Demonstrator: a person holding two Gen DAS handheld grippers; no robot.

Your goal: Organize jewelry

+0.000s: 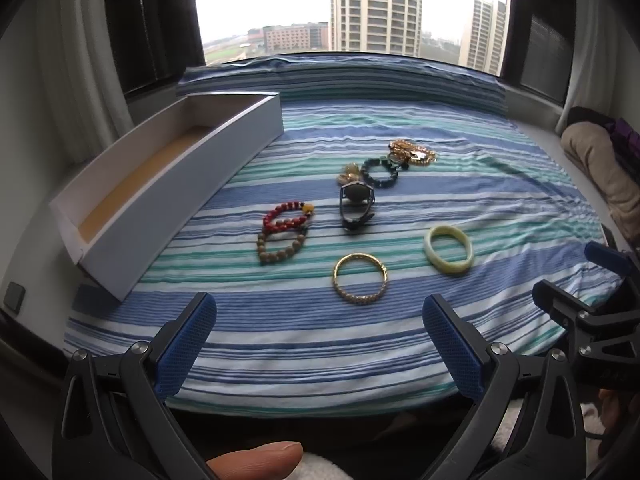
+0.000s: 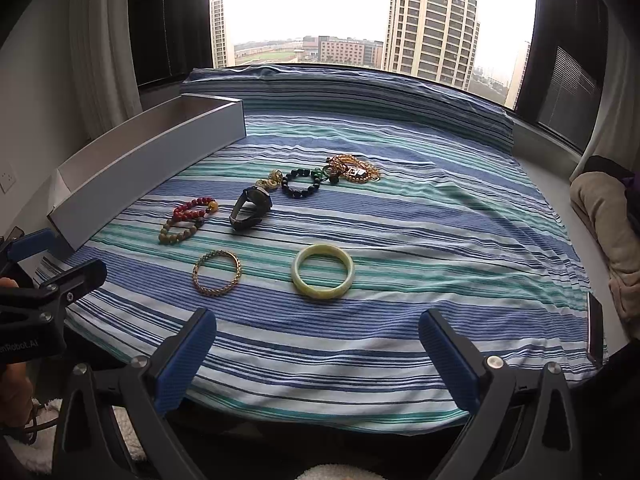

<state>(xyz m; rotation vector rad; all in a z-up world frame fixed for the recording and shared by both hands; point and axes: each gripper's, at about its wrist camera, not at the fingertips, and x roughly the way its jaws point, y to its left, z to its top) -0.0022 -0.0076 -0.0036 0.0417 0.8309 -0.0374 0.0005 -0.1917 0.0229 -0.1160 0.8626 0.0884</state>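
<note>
Jewelry lies loose on a striped blue and green cloth [image 1: 360, 344] [image 2: 400, 352]. Nearest are a gold bangle [image 1: 359, 278] [image 2: 216, 272] and a pale green bangle [image 1: 449, 250] [image 2: 322, 271]. Behind them sit a red bead bracelet [image 1: 287, 216] [image 2: 195, 207], a tan bead bracelet [image 1: 280, 246] [image 2: 179, 231], a dark watch [image 1: 356, 206] [image 2: 251, 207], a dark bead bracelet [image 1: 379, 173] [image 2: 301, 183] and a tangle of gold chains [image 1: 412, 153] [image 2: 354, 169]. A long white box [image 1: 168, 184] [image 2: 144, 168] stands open at the left. My left gripper [image 1: 320, 344] and right gripper [image 2: 318, 348] both hover open over the cloth's near edge, holding nothing.
A window with tall buildings spans the back, with curtains [image 1: 80, 80] at both sides. A beige cushion [image 2: 604, 216] lies at the right edge. A dark phone [image 2: 595, 328] rests by the cloth's right corner. A fingertip [image 1: 260, 460] shows at the bottom of the left wrist view.
</note>
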